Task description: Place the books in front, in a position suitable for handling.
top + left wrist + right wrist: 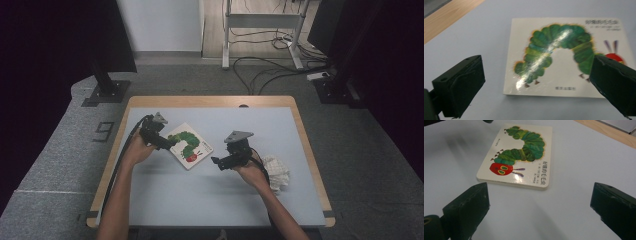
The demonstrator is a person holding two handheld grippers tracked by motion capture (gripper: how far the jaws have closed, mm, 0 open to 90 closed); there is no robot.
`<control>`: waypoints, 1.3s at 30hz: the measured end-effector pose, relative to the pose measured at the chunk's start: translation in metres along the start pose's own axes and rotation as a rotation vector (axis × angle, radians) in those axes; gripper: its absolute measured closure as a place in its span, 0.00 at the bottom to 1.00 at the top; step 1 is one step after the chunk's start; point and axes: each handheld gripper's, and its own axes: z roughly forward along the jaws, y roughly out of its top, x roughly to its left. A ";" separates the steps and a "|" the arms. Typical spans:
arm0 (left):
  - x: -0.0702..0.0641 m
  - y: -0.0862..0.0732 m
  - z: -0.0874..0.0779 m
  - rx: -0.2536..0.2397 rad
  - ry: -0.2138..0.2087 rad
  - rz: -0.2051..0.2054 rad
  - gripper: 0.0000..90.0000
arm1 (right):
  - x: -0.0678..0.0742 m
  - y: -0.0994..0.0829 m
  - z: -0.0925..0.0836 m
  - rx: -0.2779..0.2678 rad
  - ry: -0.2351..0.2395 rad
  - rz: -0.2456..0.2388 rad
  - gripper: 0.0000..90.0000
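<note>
Flat on the pale blue table (pixel 210 195), a little left of its middle, a closed board book (pixel 189 145) with a green caterpillar on its white cover is flanked by two hand-held grippers. The left gripper (pixel 171 142) is poised just at the book's near-left edge, its jaws held wide apart and empty; in the left gripper view the cover (pixel 564 55) is framed between them, with one jaw overlapping the corner by the red head. The right gripper (pixel 216 161) is held near the opposite side, a little apart from the book, jaws likewise spread with nothing between them; the spine edge (pixel 519 183) is seen ahead of it in the right gripper view. A crumpled white cloth (pixel 276 171) is left beside the right hand, clear of the work. The step in hand is judged to be a first grasp on the book. For a clean pick, one jaw would best be slid low under an edge so the thin, glossy cover is pinched rather than pushed along the table, while the other gripper is kept ready to steady the far side.
</note>
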 end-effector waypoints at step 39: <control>0.001 -0.029 0.038 0.058 -0.229 -0.056 0.00 | 0.002 -0.023 0.025 0.035 0.062 0.038 0.04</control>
